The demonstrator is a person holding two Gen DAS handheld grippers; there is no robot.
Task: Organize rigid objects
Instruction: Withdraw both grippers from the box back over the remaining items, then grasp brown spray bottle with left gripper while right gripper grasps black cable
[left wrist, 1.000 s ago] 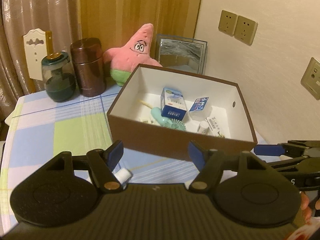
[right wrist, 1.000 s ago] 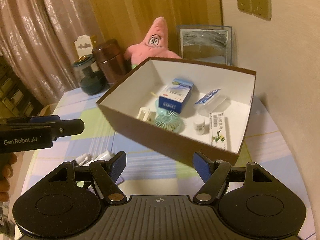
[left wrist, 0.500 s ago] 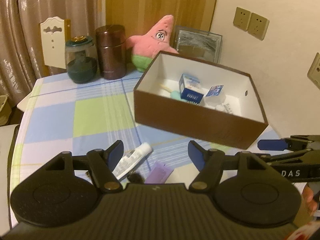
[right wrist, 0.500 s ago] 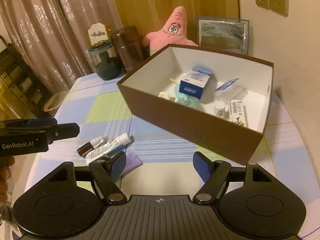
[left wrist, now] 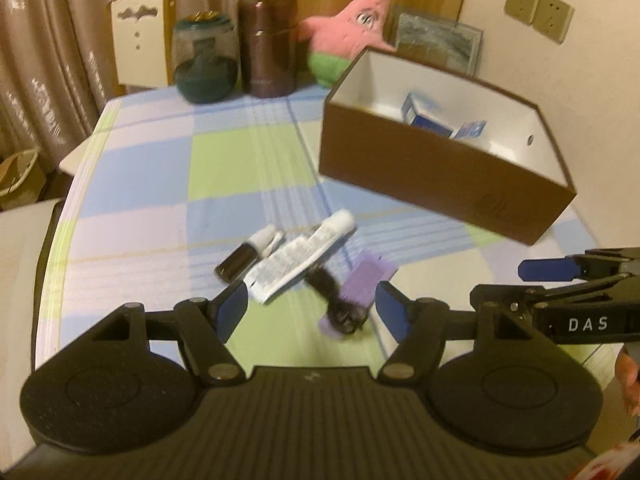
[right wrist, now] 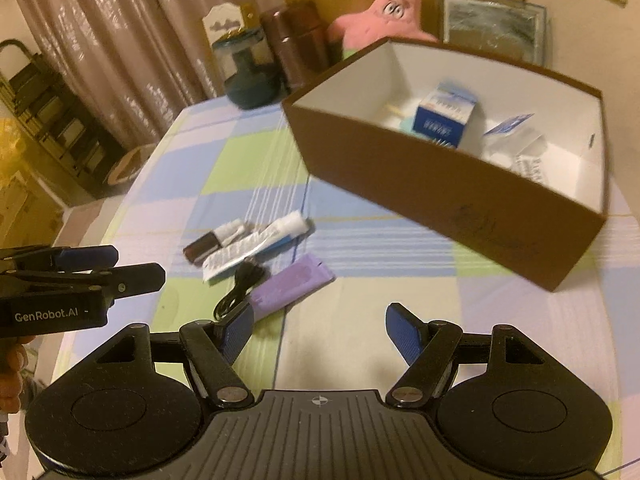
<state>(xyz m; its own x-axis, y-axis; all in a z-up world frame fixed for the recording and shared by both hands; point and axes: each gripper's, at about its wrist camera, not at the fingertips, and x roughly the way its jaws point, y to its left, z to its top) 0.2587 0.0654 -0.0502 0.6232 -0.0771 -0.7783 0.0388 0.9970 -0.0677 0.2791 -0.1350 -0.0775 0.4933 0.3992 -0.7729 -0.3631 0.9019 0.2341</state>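
Observation:
A brown box [left wrist: 436,172] [right wrist: 432,192] with a white inside stands on the checked tablecloth and holds a blue carton [right wrist: 444,118] and other small packs. Nearer me lie a white tube [left wrist: 300,256] [right wrist: 256,242], a small dark bottle [left wrist: 240,262] [right wrist: 202,248], a black cable [left wrist: 340,308] [right wrist: 240,286] and a flat purple pack [left wrist: 366,276] [right wrist: 292,286]. My left gripper [left wrist: 310,310] hangs open above the cable and the purple pack, nothing between its pads. My right gripper [right wrist: 320,330] is open too, over bare cloth right of the purple pack.
At the table's back stand a dark green jar [left wrist: 206,64], a brown canister [left wrist: 268,44], a pink star plush [left wrist: 348,40] and a framed mirror [left wrist: 438,42]. A wall with sockets [left wrist: 538,10] runs along the right. The table edge curves at the left.
Both grippers have drawn back from the box and sunk. The tube, bottle, cable and purple pack, hidden or at the frame's bottom before, now lie in full view ahead.

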